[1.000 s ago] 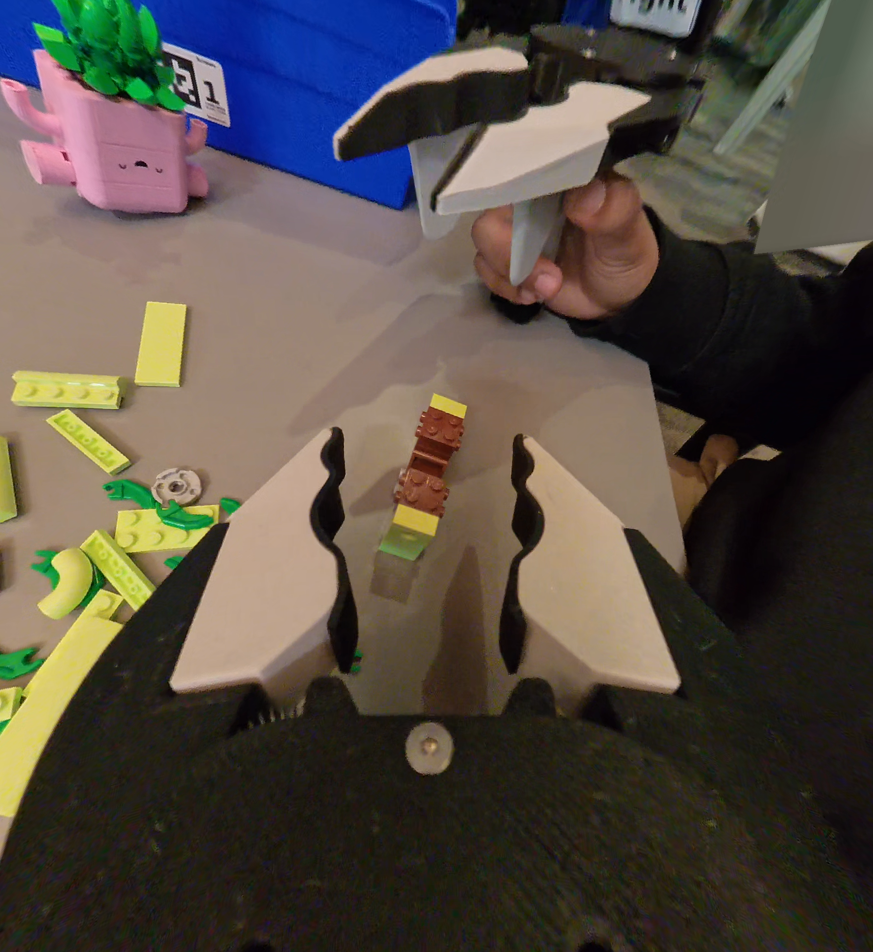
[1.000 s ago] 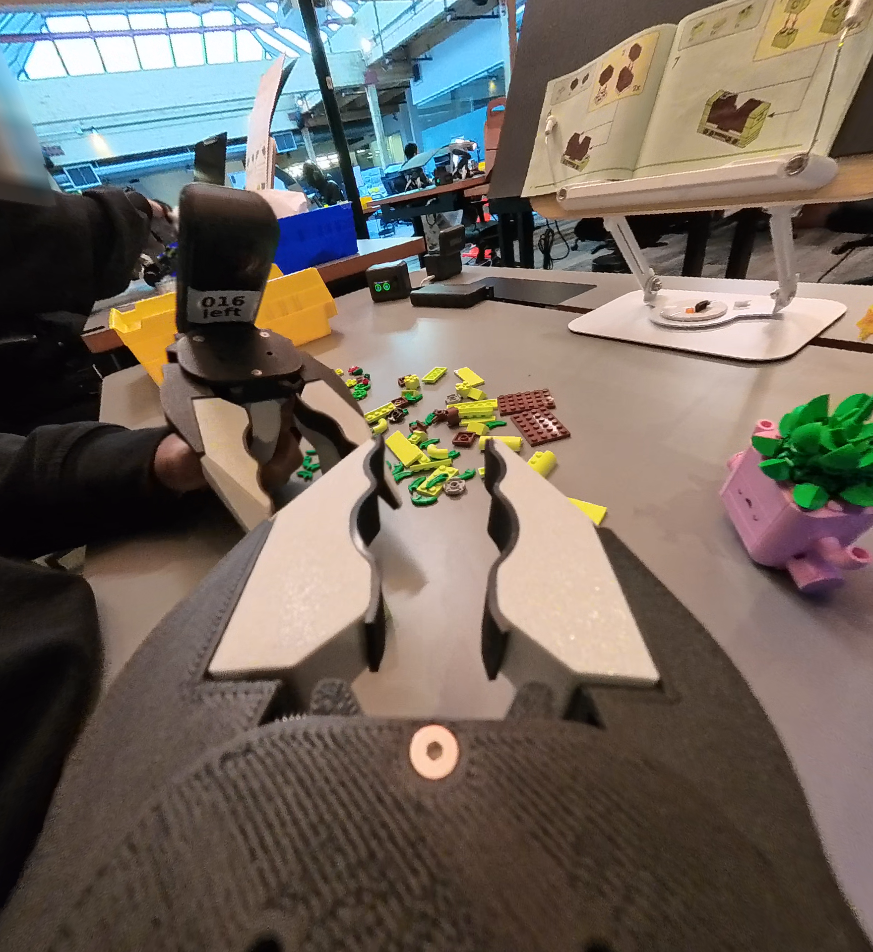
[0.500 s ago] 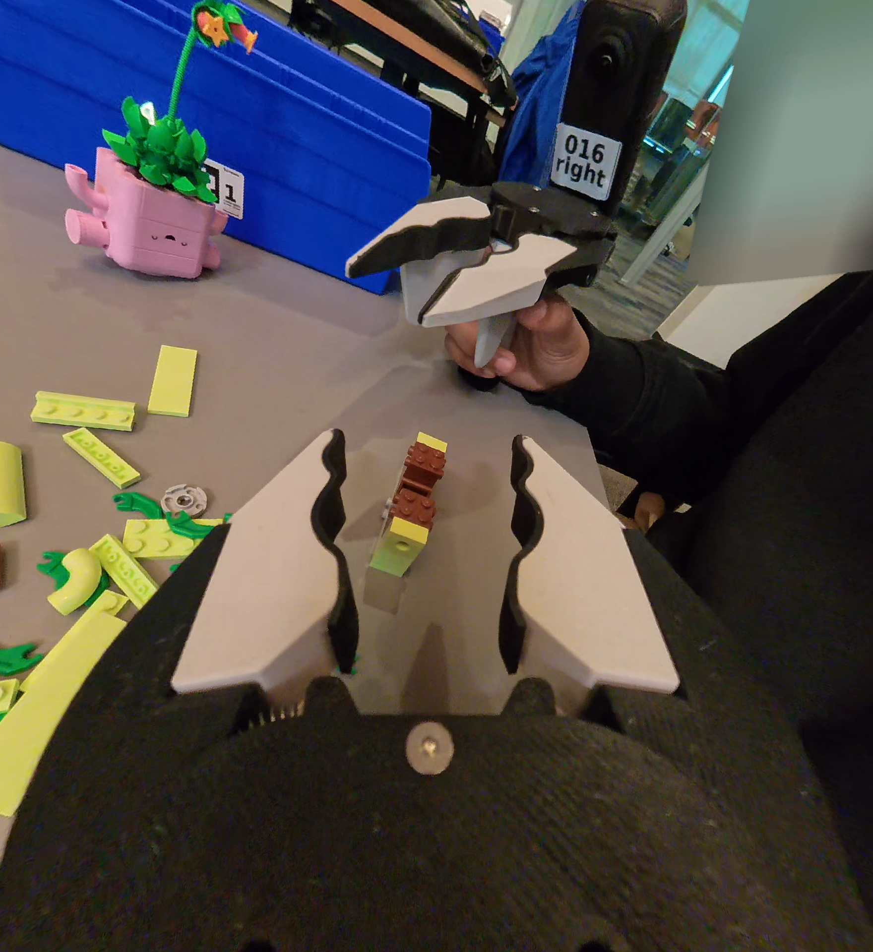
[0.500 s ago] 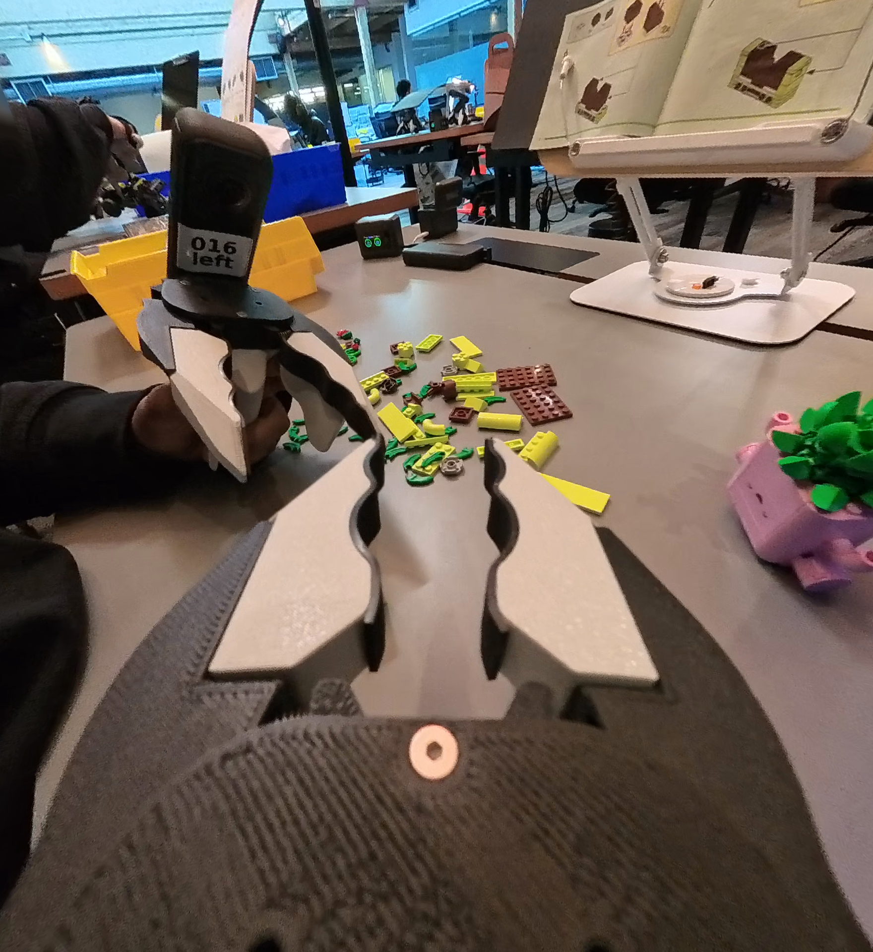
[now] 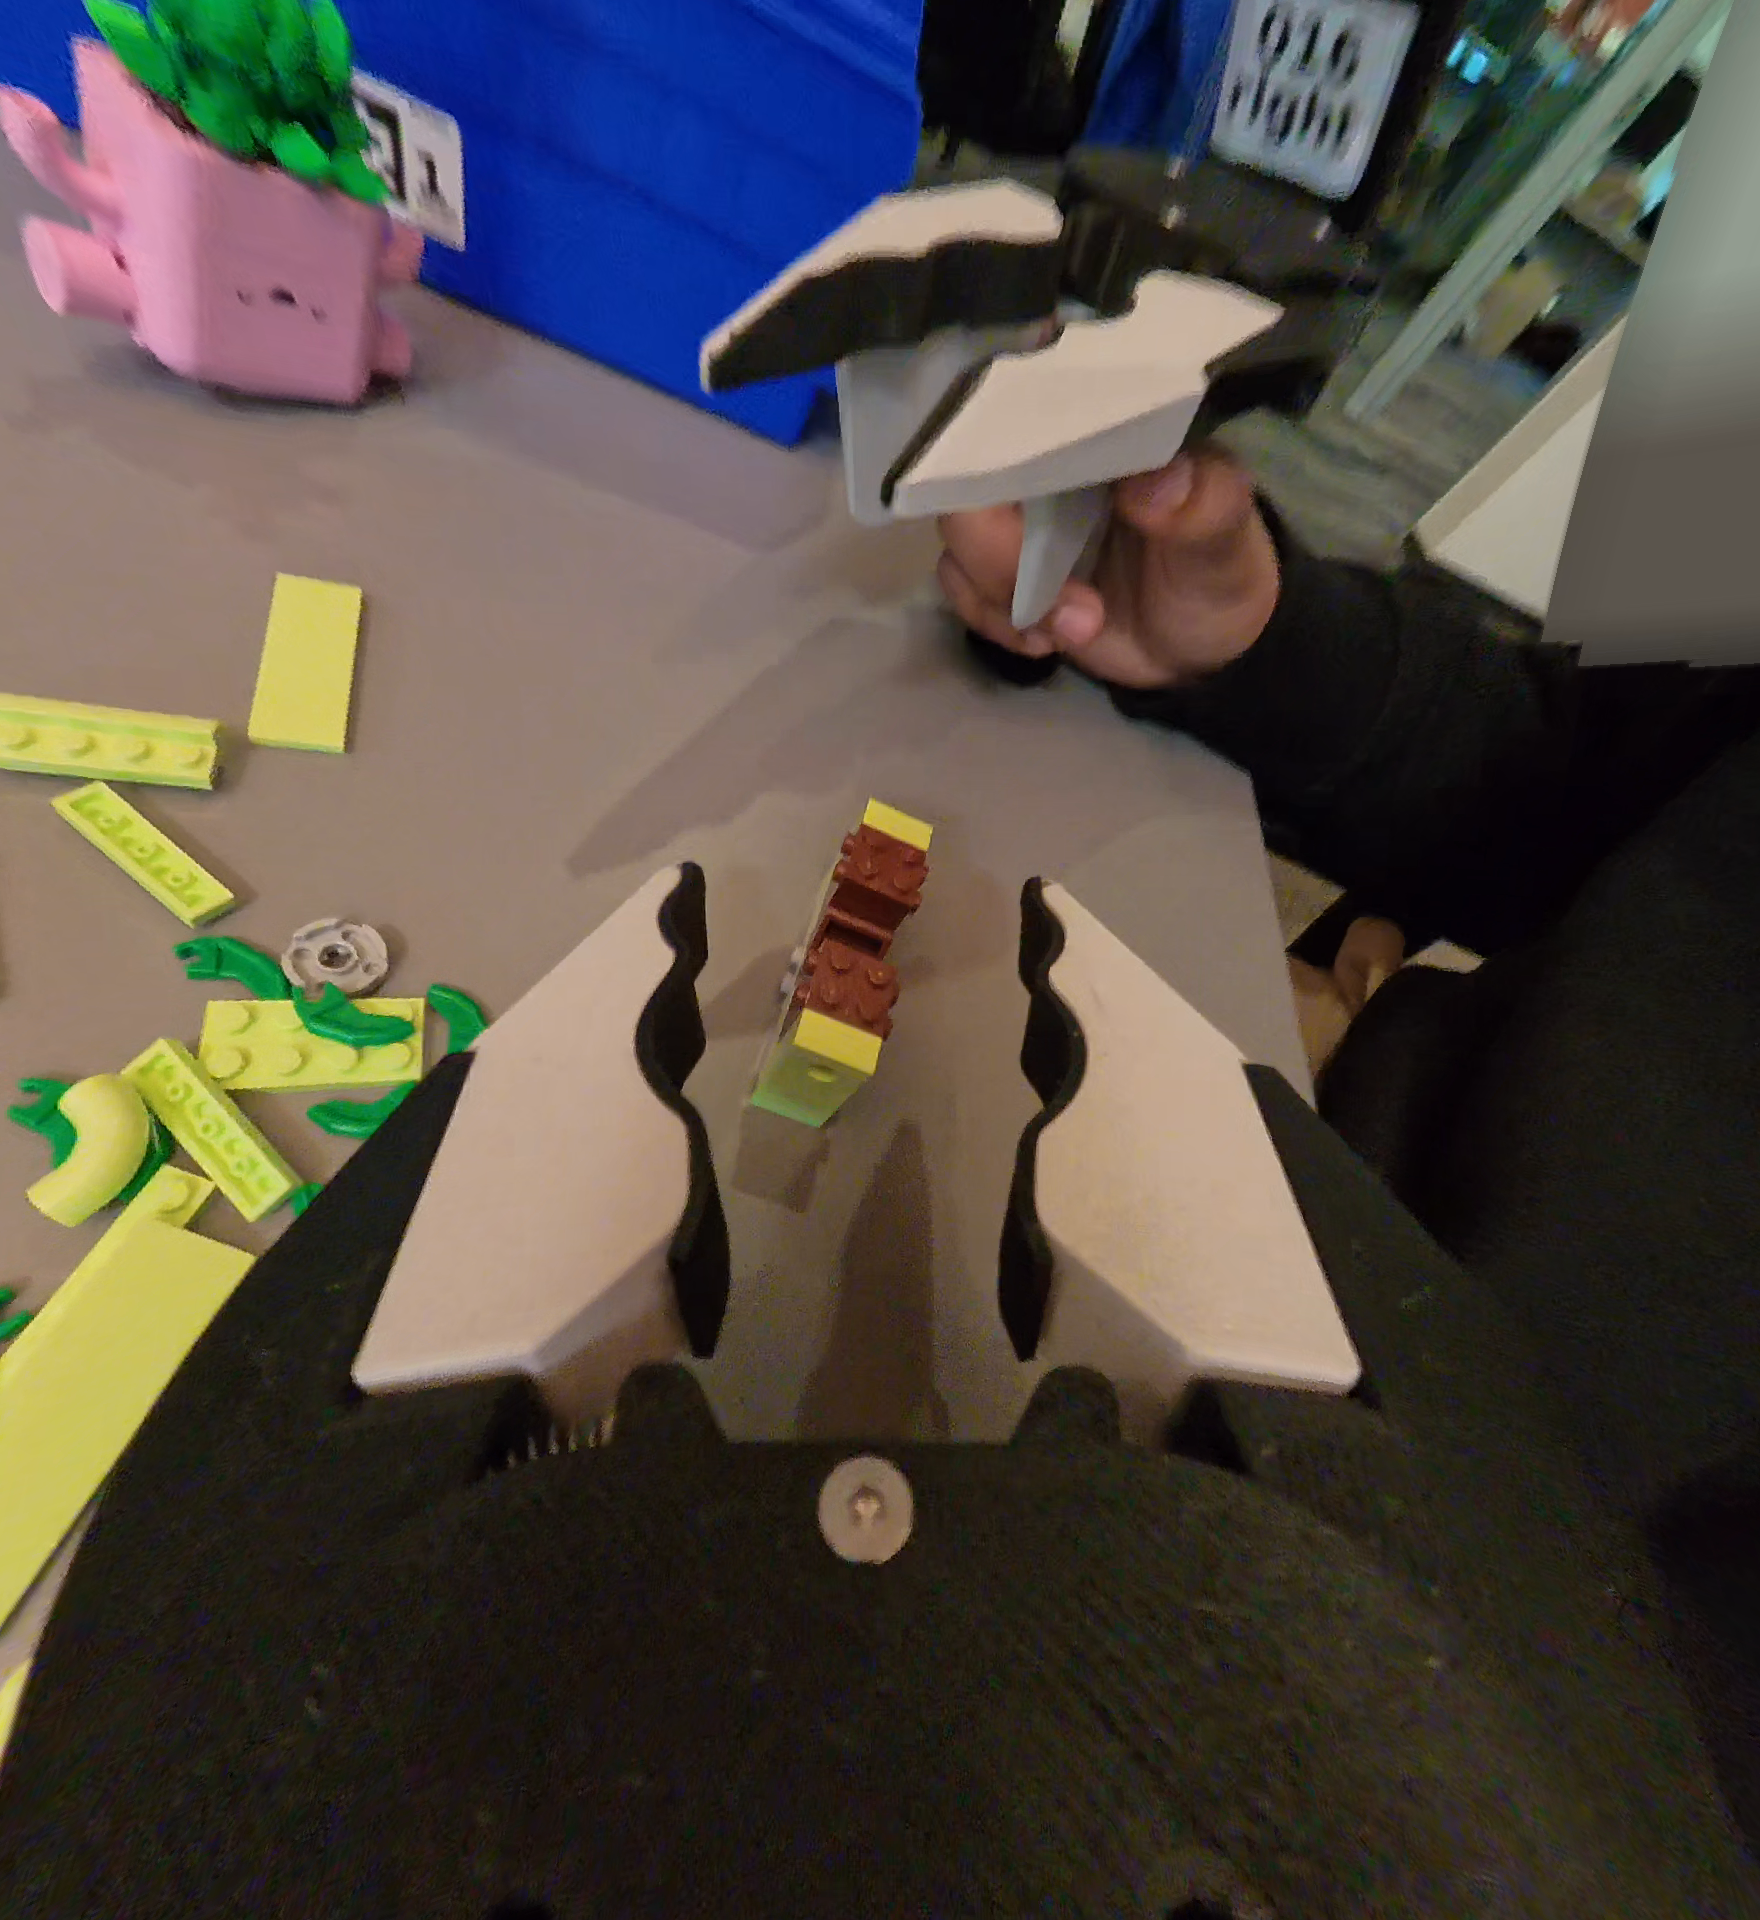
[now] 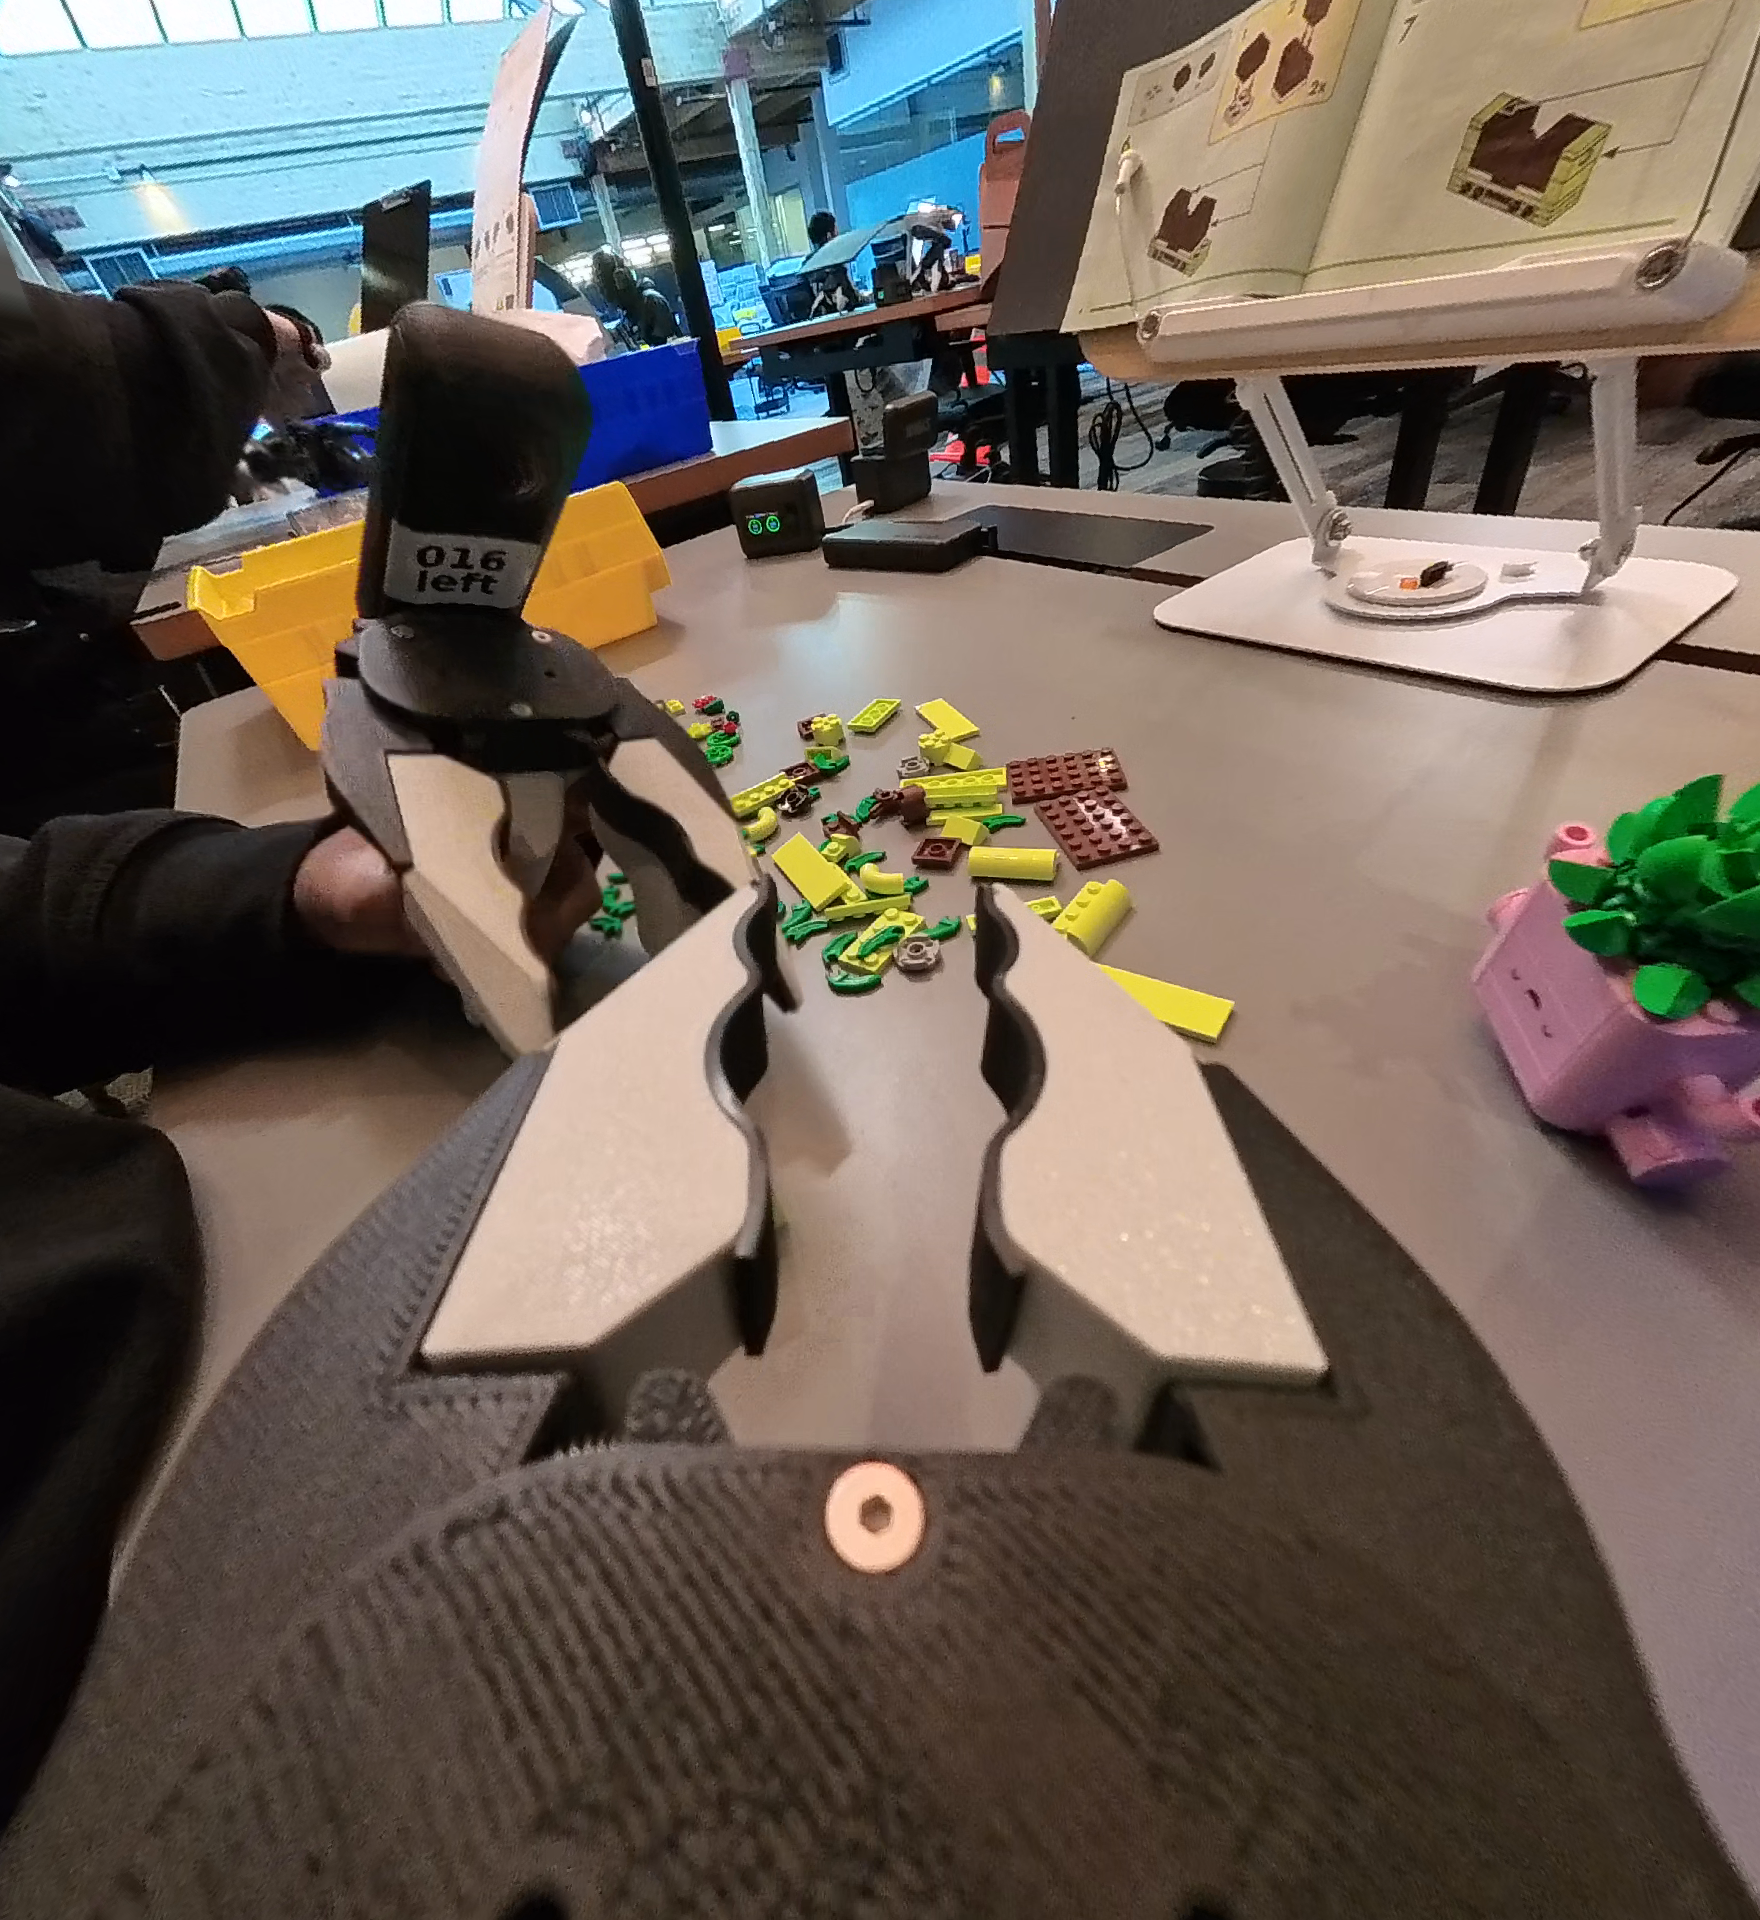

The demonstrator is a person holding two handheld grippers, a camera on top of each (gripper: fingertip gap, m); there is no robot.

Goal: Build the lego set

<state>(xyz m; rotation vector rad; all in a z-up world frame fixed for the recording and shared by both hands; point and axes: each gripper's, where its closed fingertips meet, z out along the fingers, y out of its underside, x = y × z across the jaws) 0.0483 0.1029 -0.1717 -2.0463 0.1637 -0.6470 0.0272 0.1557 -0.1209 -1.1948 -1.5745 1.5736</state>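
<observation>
A small brown and lime lego assembly (image 5: 847, 971) lies on the grey table (image 5: 564, 582), between and just beyond the fingertips of my left gripper (image 5: 860, 894), which is open and empty above it. My right gripper (image 6: 871, 914) is open and empty, held above the table; it also shows in the left wrist view (image 5: 969, 343), beyond the assembly. The left gripper shows at the left of the right wrist view (image 6: 543, 873). Loose lime, green and brown lego pieces (image 6: 917, 831) lie scattered on the table, also seen at the left of the left wrist view (image 5: 169, 997).
A finished pink lego pot with green leaves (image 6: 1676, 977) stands at the right, also seen in the left wrist view (image 5: 221, 229). An instruction booklet on a white stand (image 6: 1416, 197) is at the back. A yellow bin (image 6: 294, 613) and blue bins (image 5: 647, 156) border the table. The near table edge (image 5: 1271, 883) is close. About 8 centimetres separates my left fingertips from my right.
The left wrist view has dipped and moved closer to the table and assembly. The right gripper has lifted and tilted slightly. Both grippers stay open.
</observation>
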